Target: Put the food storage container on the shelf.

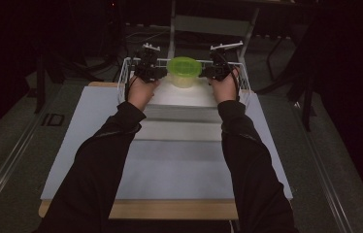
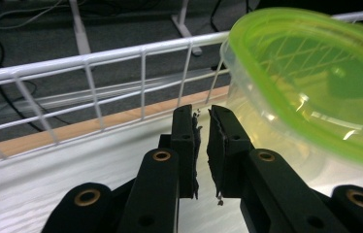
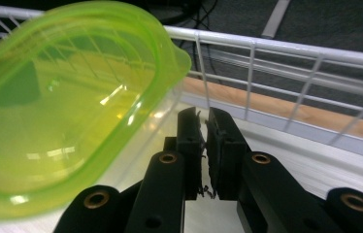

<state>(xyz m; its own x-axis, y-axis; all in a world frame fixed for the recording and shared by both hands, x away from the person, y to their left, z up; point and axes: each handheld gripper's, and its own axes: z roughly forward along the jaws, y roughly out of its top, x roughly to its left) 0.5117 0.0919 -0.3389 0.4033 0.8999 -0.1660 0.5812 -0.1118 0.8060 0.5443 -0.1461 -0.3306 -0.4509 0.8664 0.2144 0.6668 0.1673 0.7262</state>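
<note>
Clear plastic tub w/ translucent lime-green lid (image 1: pixel 184 71) sits inside the white wire basket (image 1: pixel 124 73) at the far end of the table, lid on. Left gripper (image 1: pixel 160 73) just beside its left flank, right gripper (image 1: pixel 206 73) just beside its right. In both gripper views the black jaws are pinched nearly together, nothing between them, tub off to the side. Prob. why: closed tips make blunt pushers, one per side, so the tub can be squeezed or steadied btw. them. Whether either tip touches the wall, can't tell. White mat (image 1: pixel 170 165) is bare.
</note>
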